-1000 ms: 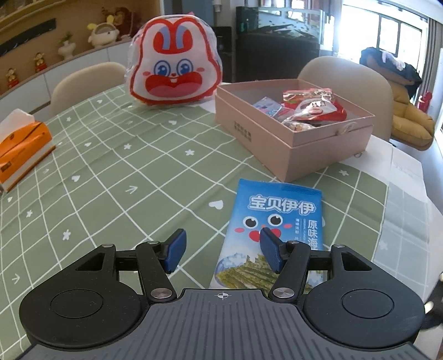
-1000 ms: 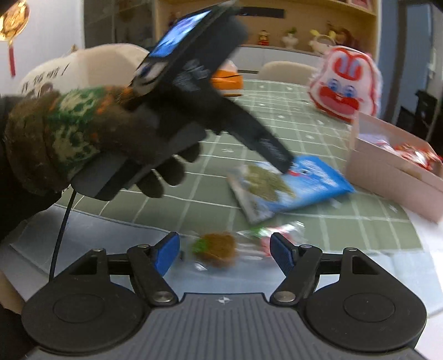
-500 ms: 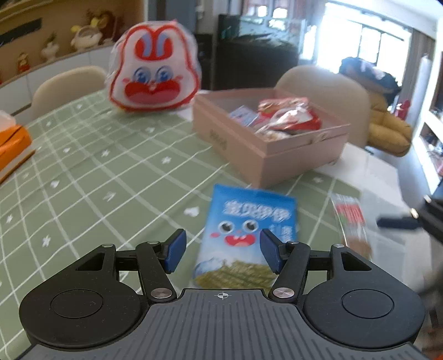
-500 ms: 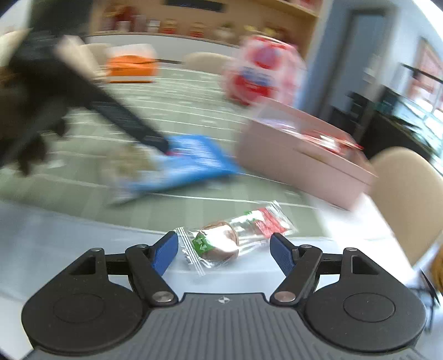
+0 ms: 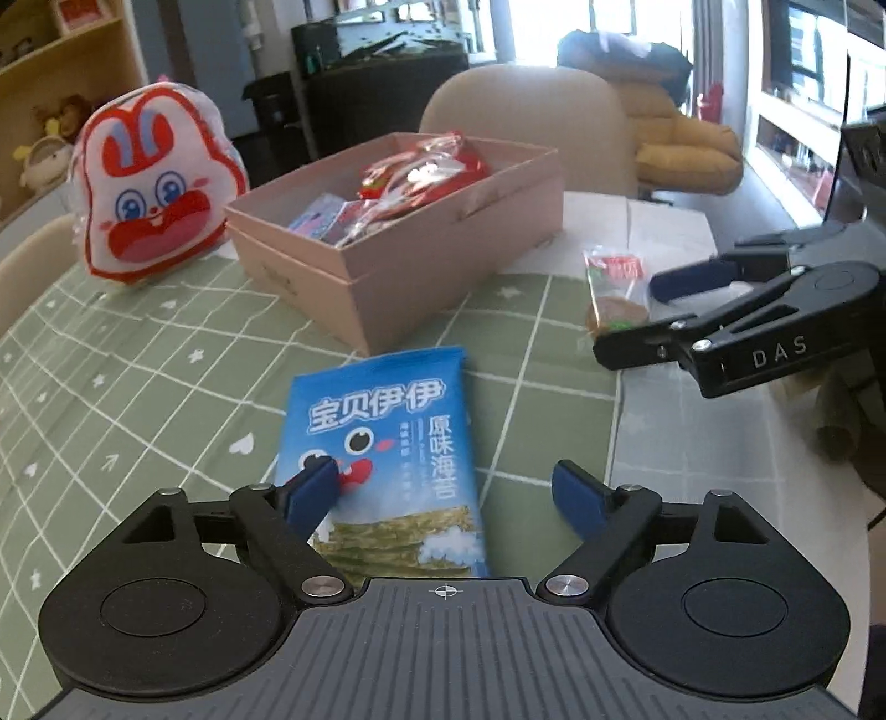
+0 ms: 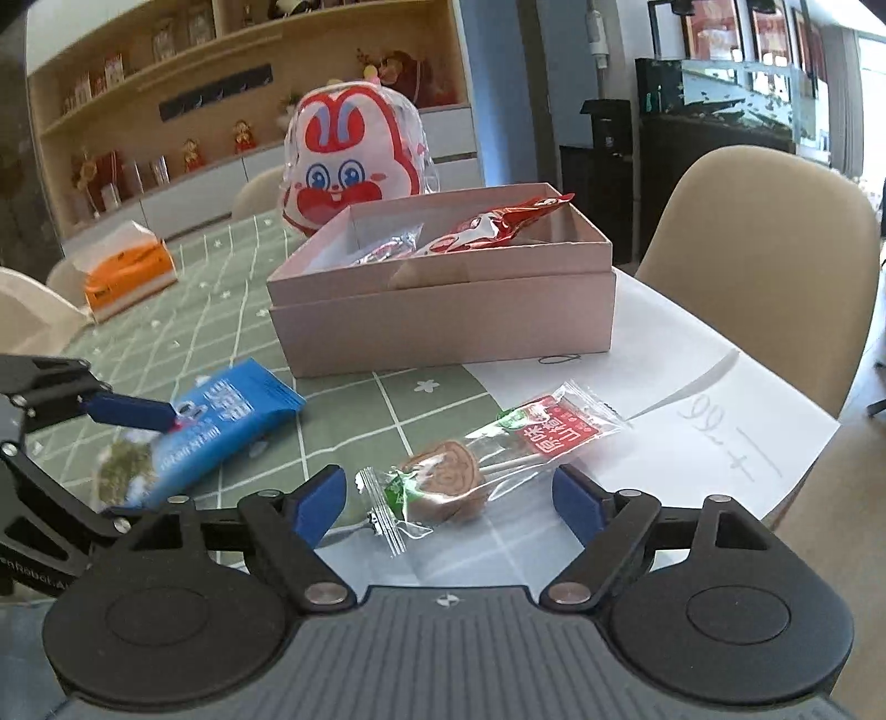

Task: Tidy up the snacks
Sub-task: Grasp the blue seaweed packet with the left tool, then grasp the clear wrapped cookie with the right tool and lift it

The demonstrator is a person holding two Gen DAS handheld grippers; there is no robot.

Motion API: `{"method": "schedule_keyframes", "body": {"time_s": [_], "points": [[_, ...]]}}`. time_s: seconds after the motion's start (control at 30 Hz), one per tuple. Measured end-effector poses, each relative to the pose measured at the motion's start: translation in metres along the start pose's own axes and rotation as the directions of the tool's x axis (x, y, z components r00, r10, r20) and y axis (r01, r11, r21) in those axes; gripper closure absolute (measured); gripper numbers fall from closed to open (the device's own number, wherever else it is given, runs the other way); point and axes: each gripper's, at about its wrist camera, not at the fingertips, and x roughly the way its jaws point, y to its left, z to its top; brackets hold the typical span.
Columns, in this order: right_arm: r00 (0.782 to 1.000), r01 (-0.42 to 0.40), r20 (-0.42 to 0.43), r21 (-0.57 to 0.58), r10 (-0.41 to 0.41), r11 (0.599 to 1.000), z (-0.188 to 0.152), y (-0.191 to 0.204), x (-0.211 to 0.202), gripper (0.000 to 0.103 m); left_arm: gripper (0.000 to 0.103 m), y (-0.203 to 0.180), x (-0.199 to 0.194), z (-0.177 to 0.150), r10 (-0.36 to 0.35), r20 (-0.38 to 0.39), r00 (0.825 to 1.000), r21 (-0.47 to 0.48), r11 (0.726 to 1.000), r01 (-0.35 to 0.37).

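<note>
Both grippers have dropped to the tabletop (image 5: 138, 354) with jaws apart: the left gripper (image 5: 446, 493) now straddles the blue seaweed packet (image 5: 387, 437) and the right gripper (image 6: 448, 495) brackets the wrapped lollipop (image 6: 443, 484), so both look set for the pink box (image 6: 443, 310).

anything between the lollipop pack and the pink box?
No object. In the right wrist view only green checked tablecloth and white paper lie between the lollipop pack and the pink box.

I get bright daylight from the windows (image 5: 559, 33), which blow out white. Fisheye bending curves my edges; the seaweed packet (image 6: 194, 437) looks slightly blurred in the right view.
</note>
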Motion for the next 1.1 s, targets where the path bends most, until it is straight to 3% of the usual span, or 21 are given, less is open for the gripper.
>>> {"method": "schedule_keyframes", "body": {"time_s": [0.1,0.27,0.4,0.5,0.6,0.93,1.1], "points": [[1.000,-0.013,0.009,0.018,0.013,1.000,0.001,0.000,-0.003,0.020,0.022,0.009,-0.004,-0.001,0.046,0.019,0.999,-0.035,0.998,-0.045],[1.000,-0.011,0.008,0.017,0.011,1.000,0.002,0.003,-0.002,0.020,0.022,0.030,0.005,-0.004,0.097,-0.019,0.995,-0.095,0.991,-0.098],[1.000,0.012,-0.006,-0.022,-0.012,1.000,0.002,0.009,-0.001,0.018,0.016,0.050,0.015,-0.002,0.032,-0.032,0.999,-0.207,0.978,-0.038],[1.000,0.023,-0.019,-0.054,-0.024,0.998,0.003,0.013,0.001,0.016,0.016,0.059,0.019,0.000,0.011,0.003,1.000,-0.261,0.965,-0.010],[0.999,0.021,-0.033,-0.079,-0.024,0.997,0.003,0.015,0.003,0.013,0.011,0.061,0.021,0.001,-0.014,0.017,1.000,-0.275,0.961,0.018],[0.989,0.046,-0.131,-0.135,-0.064,0.990,0.006,0.028,0.006,0.000,0.013,0.060,0.009,-0.013,-0.068,0.064,0.996,-0.274,0.958,0.083],[0.990,0.050,-0.122,-0.136,-0.067,0.989,0.004,0.028,0.004,0.000,0.014,0.065,0.000,-0.019,-0.059,0.068,0.996,-0.375,0.924,0.080]]}}
